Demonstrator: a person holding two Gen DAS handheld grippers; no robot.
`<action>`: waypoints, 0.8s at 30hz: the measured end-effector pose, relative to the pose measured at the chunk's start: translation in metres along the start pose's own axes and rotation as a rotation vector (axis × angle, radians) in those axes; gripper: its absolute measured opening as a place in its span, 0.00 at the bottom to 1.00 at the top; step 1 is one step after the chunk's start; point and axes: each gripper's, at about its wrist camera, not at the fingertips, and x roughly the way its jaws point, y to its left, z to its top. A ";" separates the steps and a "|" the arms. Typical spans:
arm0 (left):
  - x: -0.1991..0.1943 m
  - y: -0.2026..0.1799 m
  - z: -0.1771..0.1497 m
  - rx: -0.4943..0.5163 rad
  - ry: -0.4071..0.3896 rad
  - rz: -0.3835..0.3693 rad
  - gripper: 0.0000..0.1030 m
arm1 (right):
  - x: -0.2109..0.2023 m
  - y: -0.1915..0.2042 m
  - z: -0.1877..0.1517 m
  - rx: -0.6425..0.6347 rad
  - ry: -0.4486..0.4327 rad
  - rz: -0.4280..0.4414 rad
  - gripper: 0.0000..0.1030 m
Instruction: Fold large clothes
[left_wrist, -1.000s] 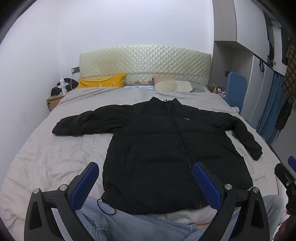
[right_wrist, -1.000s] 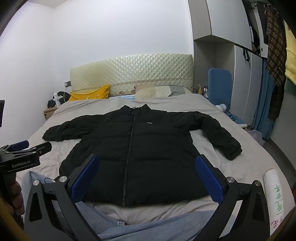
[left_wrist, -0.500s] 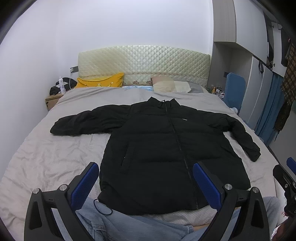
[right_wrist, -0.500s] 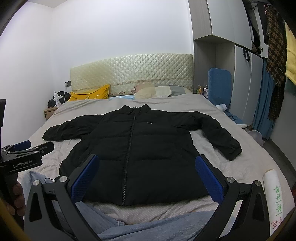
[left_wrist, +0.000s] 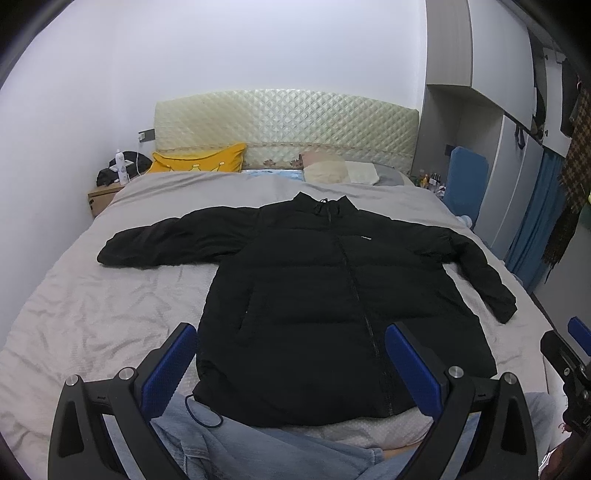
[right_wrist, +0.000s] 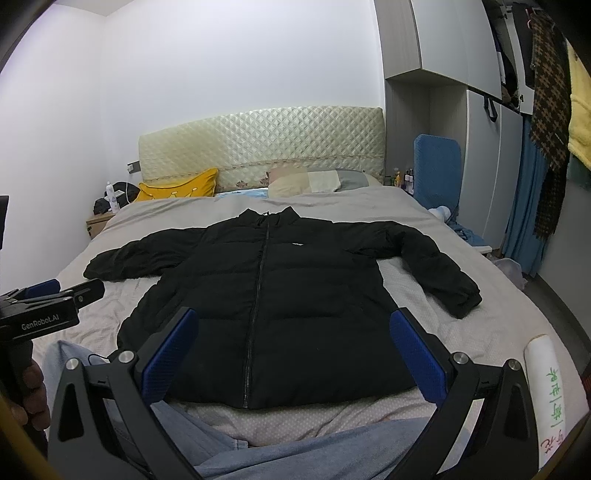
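A black puffer jacket (left_wrist: 325, 295) lies flat, front up and zipped, on the grey bed (left_wrist: 96, 310), both sleeves spread out sideways. It also shows in the right wrist view (right_wrist: 280, 302). My left gripper (left_wrist: 291, 358) is open and empty, held above the jacket's hem. My right gripper (right_wrist: 291, 350) is open and empty, also above the hem. The left gripper's body (right_wrist: 40, 314) shows at the left edge of the right wrist view.
Blue denim clothing (left_wrist: 236, 446) lies at the bed's near edge. A yellow pillow (left_wrist: 199, 162) and beige pillows (left_wrist: 340, 171) sit by the headboard. A nightstand (left_wrist: 105, 195) stands left. A wardrobe and hanging clothes (right_wrist: 546, 147) stand right. A white roll (right_wrist: 550, 391) lies at the near right.
Both grippers have hardly moved; the left view has drifted slightly, so the jacket sits a little further left. Both stay open and empty.
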 end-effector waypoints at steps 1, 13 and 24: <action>0.000 0.000 0.000 0.001 0.001 0.001 0.99 | 0.000 0.000 0.001 -0.002 -0.001 -0.001 1.00; -0.002 0.003 0.002 -0.008 -0.005 0.004 0.99 | 0.005 0.004 0.001 -0.004 0.001 0.003 1.00; 0.001 0.005 0.003 -0.011 0.003 0.007 0.99 | 0.005 0.006 -0.002 0.004 -0.003 -0.008 1.00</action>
